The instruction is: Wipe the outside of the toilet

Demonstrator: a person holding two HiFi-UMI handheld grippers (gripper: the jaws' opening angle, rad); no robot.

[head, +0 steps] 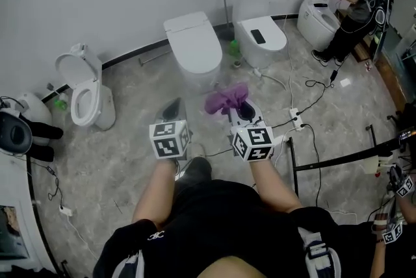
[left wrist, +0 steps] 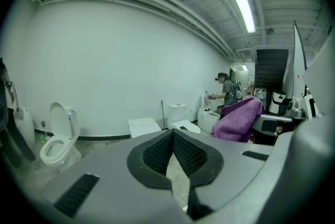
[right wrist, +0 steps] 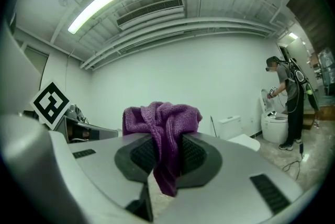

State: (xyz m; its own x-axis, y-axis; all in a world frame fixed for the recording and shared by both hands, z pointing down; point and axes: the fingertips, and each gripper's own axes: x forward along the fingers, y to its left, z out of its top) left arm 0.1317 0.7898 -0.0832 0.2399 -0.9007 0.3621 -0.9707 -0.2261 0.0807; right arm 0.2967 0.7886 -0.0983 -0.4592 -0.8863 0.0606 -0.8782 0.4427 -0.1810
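A purple cloth [head: 227, 99] bunches out of my right gripper [head: 241, 109], which is shut on it; in the right gripper view the cloth [right wrist: 163, 134] hangs down between the dark pads [right wrist: 194, 156]. My left gripper [head: 173, 106] is held beside it, shut and empty, its pads [left wrist: 157, 154] meeting at the tip. Both grippers hover above the grey floor, short of a white toilet with its lid closed [head: 193, 44]. This toilet [left wrist: 143, 126] also shows small in the left gripper view, by the white wall.
An open-lid toilet [head: 86, 93] stands at left and a tank toilet [head: 259, 28] at right. A person [head: 356, 2] wipes a far toilet [head: 318, 15]. Cables and a power strip [head: 296, 117] lie on the floor right. A green bottle [head: 234, 47] is between the toilets.
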